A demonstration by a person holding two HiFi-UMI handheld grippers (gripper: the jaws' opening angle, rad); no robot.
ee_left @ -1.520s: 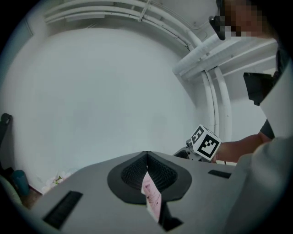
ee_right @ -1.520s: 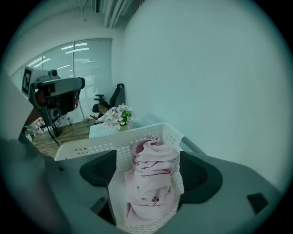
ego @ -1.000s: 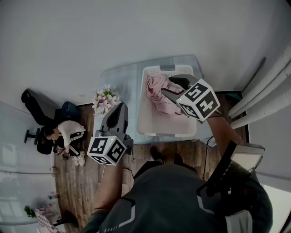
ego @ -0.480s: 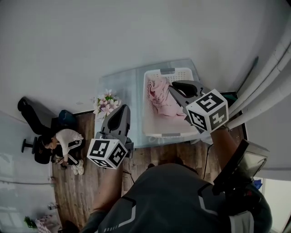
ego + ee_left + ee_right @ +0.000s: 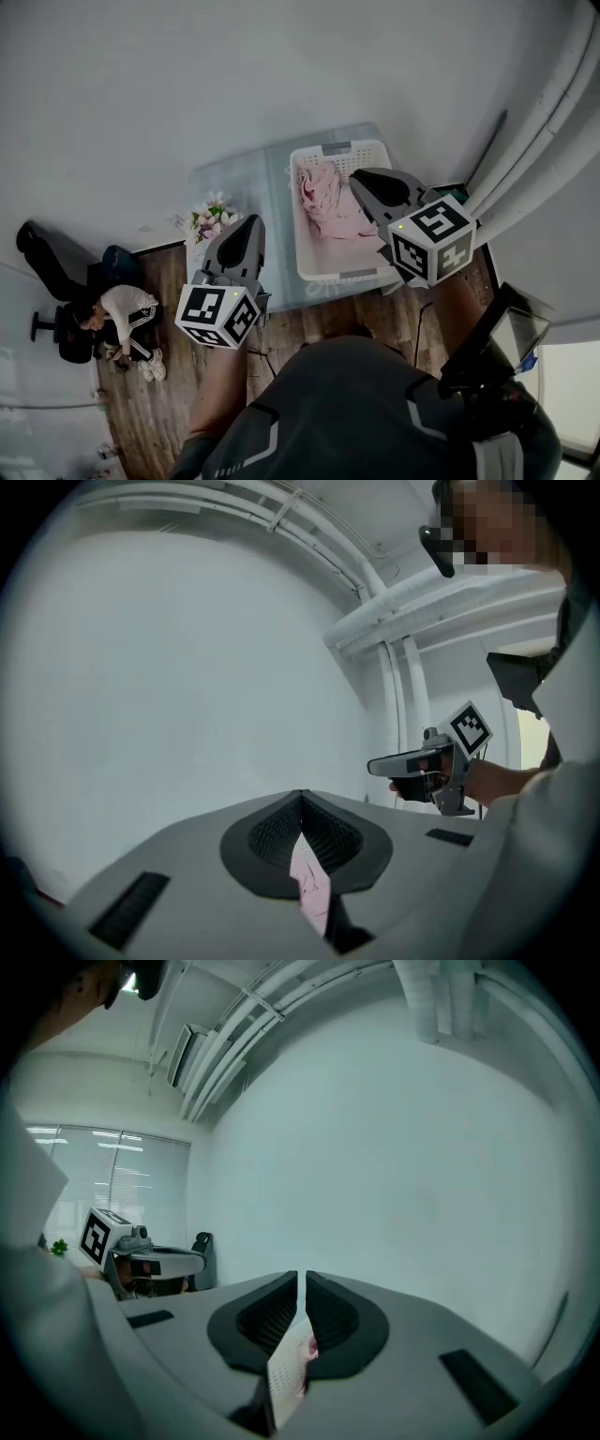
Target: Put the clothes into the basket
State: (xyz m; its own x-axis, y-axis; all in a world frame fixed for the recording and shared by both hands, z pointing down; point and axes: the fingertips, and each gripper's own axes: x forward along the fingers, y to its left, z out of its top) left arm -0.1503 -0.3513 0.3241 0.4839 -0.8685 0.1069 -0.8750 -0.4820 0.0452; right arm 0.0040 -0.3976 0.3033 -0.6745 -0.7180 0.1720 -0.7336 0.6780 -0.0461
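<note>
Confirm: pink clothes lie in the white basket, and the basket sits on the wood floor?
Not quite. The white basket holding the pink clothes stands on the glass table, not on the wood floor. The head view shows it.
</note>
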